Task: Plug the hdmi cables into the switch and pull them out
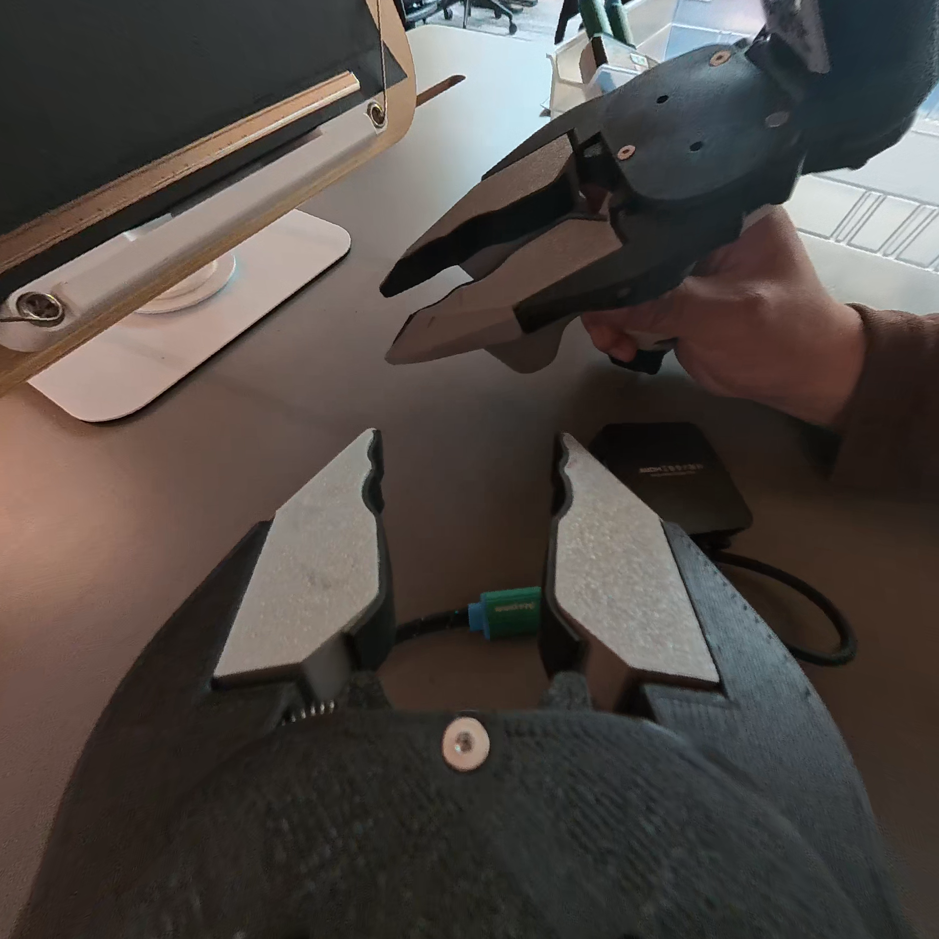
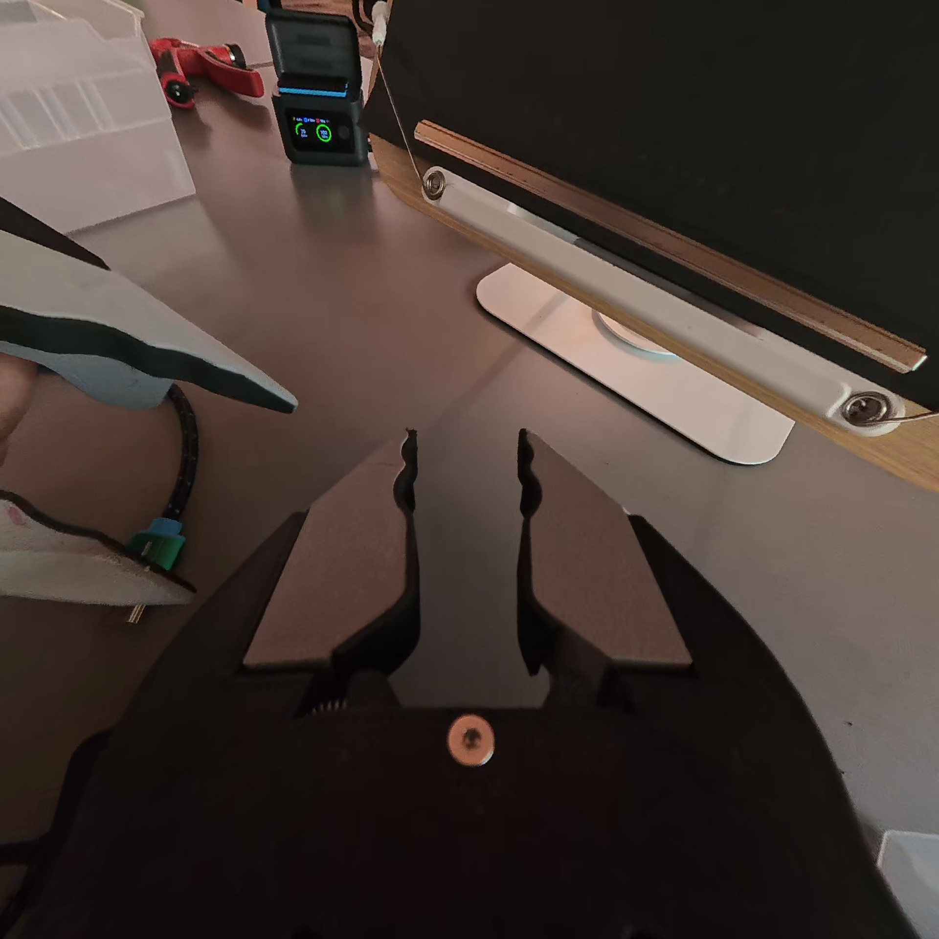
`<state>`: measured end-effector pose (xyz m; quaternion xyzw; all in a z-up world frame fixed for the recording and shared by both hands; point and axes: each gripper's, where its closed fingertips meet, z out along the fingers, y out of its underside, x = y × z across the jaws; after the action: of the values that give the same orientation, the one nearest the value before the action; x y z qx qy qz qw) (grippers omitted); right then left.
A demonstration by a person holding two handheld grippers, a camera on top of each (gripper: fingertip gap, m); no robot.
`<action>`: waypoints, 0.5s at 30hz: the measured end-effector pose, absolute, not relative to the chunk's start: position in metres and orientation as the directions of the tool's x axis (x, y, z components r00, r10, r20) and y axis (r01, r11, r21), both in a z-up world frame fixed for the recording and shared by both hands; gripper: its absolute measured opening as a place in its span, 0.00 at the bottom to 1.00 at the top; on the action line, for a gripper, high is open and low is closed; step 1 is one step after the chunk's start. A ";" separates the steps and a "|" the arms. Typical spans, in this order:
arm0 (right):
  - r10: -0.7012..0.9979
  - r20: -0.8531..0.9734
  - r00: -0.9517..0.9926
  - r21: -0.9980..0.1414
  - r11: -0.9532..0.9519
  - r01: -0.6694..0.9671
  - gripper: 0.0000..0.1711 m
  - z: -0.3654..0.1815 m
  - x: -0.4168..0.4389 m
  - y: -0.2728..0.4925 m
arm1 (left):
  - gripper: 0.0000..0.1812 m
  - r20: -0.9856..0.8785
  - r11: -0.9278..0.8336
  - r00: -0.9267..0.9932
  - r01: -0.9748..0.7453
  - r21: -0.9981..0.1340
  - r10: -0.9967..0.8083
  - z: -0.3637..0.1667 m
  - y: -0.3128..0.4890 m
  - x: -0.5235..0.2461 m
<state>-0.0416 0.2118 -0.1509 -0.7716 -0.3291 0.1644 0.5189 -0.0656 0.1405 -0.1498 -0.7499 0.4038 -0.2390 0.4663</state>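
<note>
My left gripper (image 1: 468,442) is open, low over the table. A green HDMI plug (image 1: 508,609) with a blue collar and black braided cable lies between its fingers, near their base, with no finger shut on it. The black switch box (image 1: 670,477) lies just right of the right finger, and a black cable (image 1: 813,635) loops from its near end. My right gripper (image 1: 391,322), held by a hand, hovers beyond with its jaws apart and empty. In the right wrist view my right gripper (image 2: 467,434) is open over bare table. The left gripper's fingers (image 2: 203,366) and the green plug (image 2: 157,549) show at the left.
A monitor in a wooden frame (image 1: 203,167) on a white base (image 1: 203,325) stands at the back left; it also shows in the right wrist view (image 2: 660,254). A small dark device with a lit screen (image 2: 317,127), a red tool (image 2: 208,66) and a clear plastic bin (image 2: 76,127) stand farther back.
</note>
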 end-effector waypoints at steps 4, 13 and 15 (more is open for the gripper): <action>0.671 0.093 0.736 -0.913 -0.238 0.332 0.20 -0.149 -0.040 0.212 | 0.36 -0.027 -0.250 0.563 -0.408 -0.878 -0.826 -0.159 0.143 -0.066; 0.666 0.072 0.742 -0.919 -0.245 0.310 0.19 -0.147 -0.037 0.212 | 0.34 -0.015 -0.270 0.576 -0.406 -0.873 -0.818 -0.163 0.148 -0.070; 0.667 0.072 0.741 -0.918 -0.247 0.311 0.19 -0.147 -0.037 0.212 | 0.34 -0.011 -0.277 0.578 -0.408 -0.870 -0.816 -0.165 0.149 -0.071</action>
<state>-0.0369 0.2122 -0.1473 -0.7711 -0.3172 0.1696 0.5254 -0.0707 0.1493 -0.1651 -0.7661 0.3996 -0.2271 0.4493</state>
